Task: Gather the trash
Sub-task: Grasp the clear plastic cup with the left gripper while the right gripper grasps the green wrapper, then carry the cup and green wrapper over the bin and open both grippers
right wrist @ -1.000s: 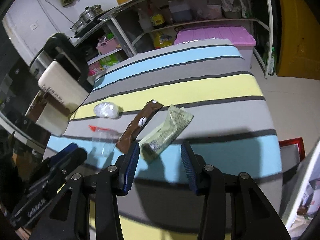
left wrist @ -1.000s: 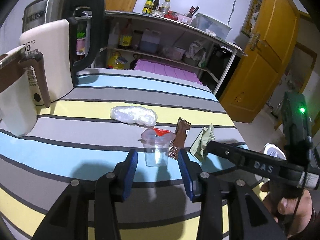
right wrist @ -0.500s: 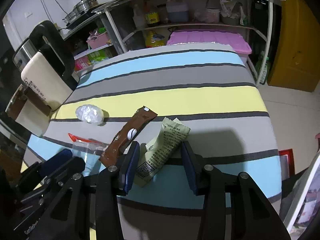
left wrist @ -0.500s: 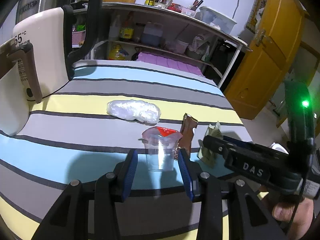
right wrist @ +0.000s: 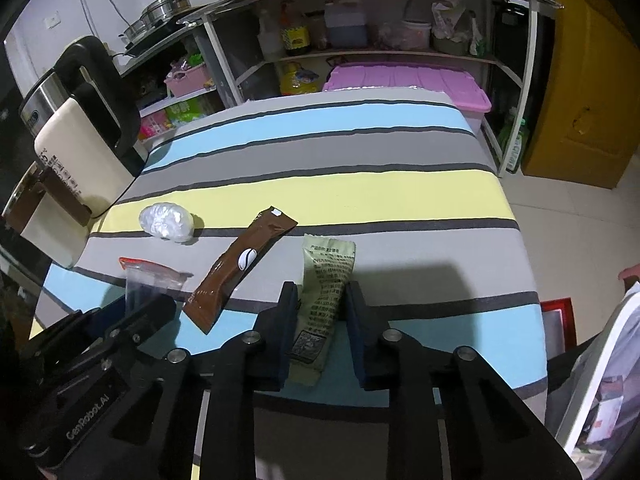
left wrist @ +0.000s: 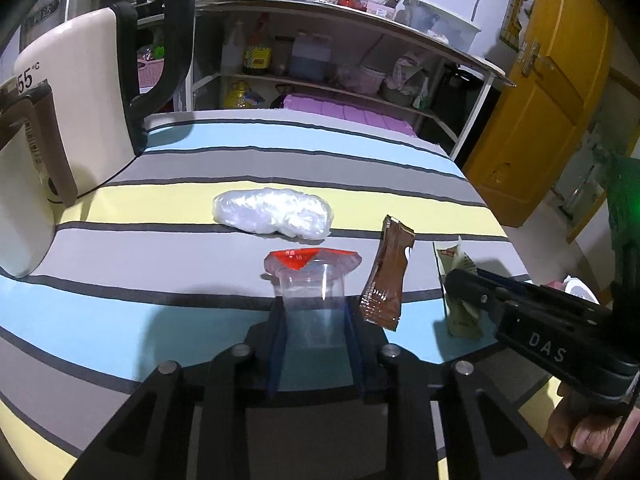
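Trash lies on your striped counter (right wrist: 360,192): your left gripper (left wrist: 316,320) straddles the clear cup (left wrist: 314,300) and your right gripper (right wrist: 322,320) the green wrapper (right wrist: 324,292), fingers apart, so squeeze both next.

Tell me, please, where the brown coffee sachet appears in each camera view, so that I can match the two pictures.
Left wrist view: the brown coffee sachet is right of centre, just right of the clear plastic cup between the left gripper fingers.
Right wrist view: the sachet lies left of centre, left of the green packet.
Shared landmark: the crumpled white plastic bag, beyond the sachet.
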Demonstrator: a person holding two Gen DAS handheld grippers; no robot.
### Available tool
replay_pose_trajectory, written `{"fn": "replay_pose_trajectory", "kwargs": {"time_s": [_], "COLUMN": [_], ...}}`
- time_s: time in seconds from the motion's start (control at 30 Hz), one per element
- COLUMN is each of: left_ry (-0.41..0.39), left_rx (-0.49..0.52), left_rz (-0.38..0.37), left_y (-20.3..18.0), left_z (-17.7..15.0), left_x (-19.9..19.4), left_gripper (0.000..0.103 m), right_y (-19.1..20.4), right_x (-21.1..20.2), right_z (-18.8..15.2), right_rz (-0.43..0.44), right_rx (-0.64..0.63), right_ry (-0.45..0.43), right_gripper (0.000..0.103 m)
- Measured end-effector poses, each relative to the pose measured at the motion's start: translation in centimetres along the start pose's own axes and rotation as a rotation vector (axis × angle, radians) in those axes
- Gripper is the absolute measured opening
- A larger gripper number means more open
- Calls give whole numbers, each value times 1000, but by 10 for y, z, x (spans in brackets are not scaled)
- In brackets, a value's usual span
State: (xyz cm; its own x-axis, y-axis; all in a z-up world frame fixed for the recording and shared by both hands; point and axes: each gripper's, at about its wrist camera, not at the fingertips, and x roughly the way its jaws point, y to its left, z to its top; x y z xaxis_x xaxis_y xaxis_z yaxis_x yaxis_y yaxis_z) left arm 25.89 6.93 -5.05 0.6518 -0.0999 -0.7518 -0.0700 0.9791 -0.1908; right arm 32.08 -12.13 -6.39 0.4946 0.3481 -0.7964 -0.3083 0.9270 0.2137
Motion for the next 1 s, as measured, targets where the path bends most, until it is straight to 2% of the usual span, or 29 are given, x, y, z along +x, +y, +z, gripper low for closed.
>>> {"fn": "replay_pose_trajectory", "kwargs": {"time_s": [0.1, 0.13, 0.43, 0.57, 1.0], "left_ry": [-12, -16, -46, -55, -91], "left_rx": [11, 14, 5, 0, 23], "left_rz": [4, 4, 0, -1, -42], "left_y": [-1, -2, 2, 4, -8], "left_z": [-1, -1, -11, -16, -40], "left_x": [-3, -5, -28, -38, -77], "left_gripper": [27, 27, 27, 27, 27], "right_y": [-3, -3, -6, -4, -11], "right_x": [-2, -3, -11, -17, -58], "right_z": [-2, -3, -9, -15, -36], "right_rz": [11, 14, 65, 49, 89], "right_rx": [4, 4, -7, -44, -46], "right_ry": [-3, -7, -5, -14, -51], "right_gripper": [20, 13, 13, 12, 11]}}
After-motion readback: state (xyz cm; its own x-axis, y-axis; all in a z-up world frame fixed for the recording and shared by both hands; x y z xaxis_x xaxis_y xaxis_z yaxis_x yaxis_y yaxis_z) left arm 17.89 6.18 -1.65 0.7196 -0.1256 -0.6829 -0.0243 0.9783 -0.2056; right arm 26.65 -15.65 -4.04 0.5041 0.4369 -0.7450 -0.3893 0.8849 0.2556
